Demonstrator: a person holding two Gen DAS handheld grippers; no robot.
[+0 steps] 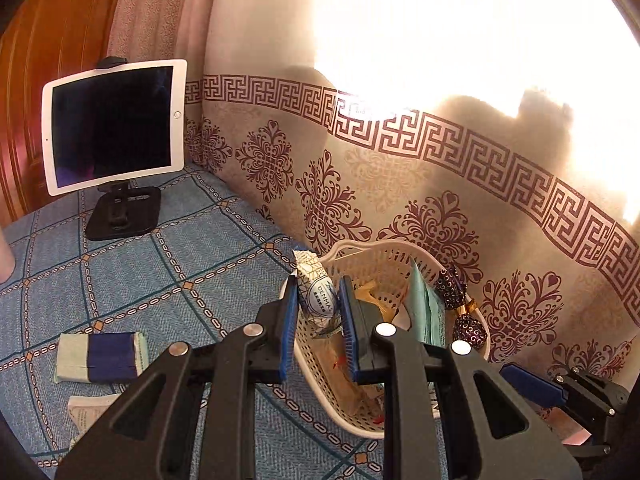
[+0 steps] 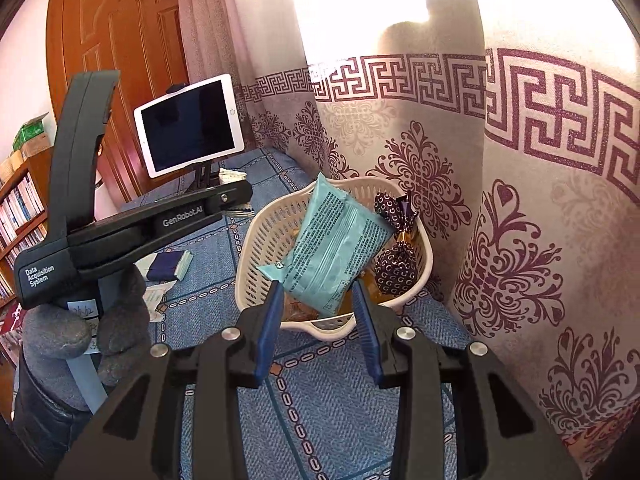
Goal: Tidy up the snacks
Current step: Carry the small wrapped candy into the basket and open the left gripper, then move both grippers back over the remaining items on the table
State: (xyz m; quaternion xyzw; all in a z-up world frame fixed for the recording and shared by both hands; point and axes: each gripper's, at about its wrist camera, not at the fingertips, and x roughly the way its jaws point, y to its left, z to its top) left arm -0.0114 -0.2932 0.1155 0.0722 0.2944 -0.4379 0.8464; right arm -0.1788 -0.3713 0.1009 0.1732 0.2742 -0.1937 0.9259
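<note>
We are in a home: a carved wooden door [image 2: 120,60], patterned curtains [image 2: 520,200], a bookshelf [image 2: 20,208] packed with books, and a tablet on a stand [image 1: 114,124] on a blue tablecloth [image 1: 160,260].

Left gripper [image 1: 318,322]: matte black body showing triangular cut-outs, round silver screw heads and two ribbed blue finger pads [image 1: 289,328]. Right gripper [image 2: 316,332]: the same black frame carrying silver screws and blue fingers [image 2: 266,332]. Seen in the right wrist view, the left unit is displaying white lettering ("GenRobot.AI" along its arm, "Data Acquisition System" on its rear block). A hand [image 2: 86,340] is wearing a grey knit glove above a dark sleeve.
</note>
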